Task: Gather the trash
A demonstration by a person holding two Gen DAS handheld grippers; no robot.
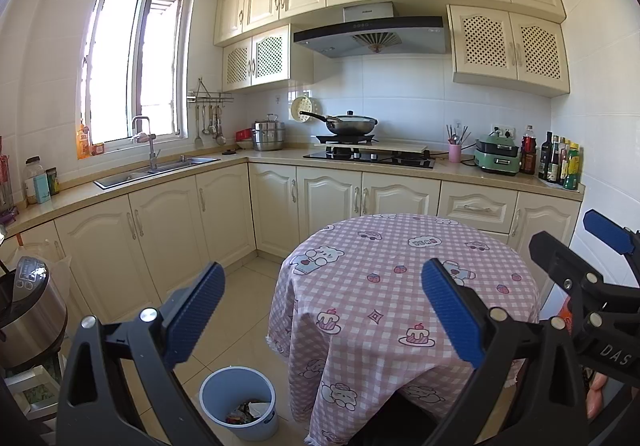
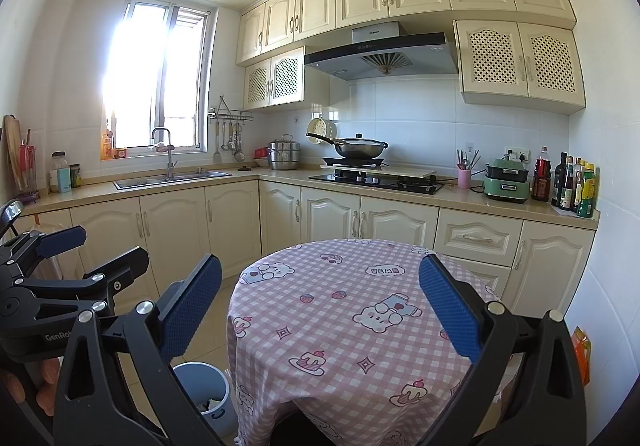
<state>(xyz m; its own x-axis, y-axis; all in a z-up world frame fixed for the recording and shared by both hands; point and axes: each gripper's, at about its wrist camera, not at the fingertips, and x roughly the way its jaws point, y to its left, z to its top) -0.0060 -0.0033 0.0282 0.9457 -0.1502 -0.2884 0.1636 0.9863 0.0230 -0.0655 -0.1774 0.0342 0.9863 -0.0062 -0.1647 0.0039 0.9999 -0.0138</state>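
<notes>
Left wrist view: your left gripper has its ribbed blue pads spread wide and empty above the round table, draped in soft pink checked cloth. The trash sits inside the smooth grey-blue bin on the tiled floor, just beside the table's hanging hem.

Right wrist view: your right gripper likewise gapes empty over the cloth. The cream cabinets stand behind, open floor between.

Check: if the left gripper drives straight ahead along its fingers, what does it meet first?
Probably the round table with the pink checked cloth: it fills the gap between the open left gripper fingers. Depth is unclear; a higher line would pass over it toward the lower cabinets.
</notes>
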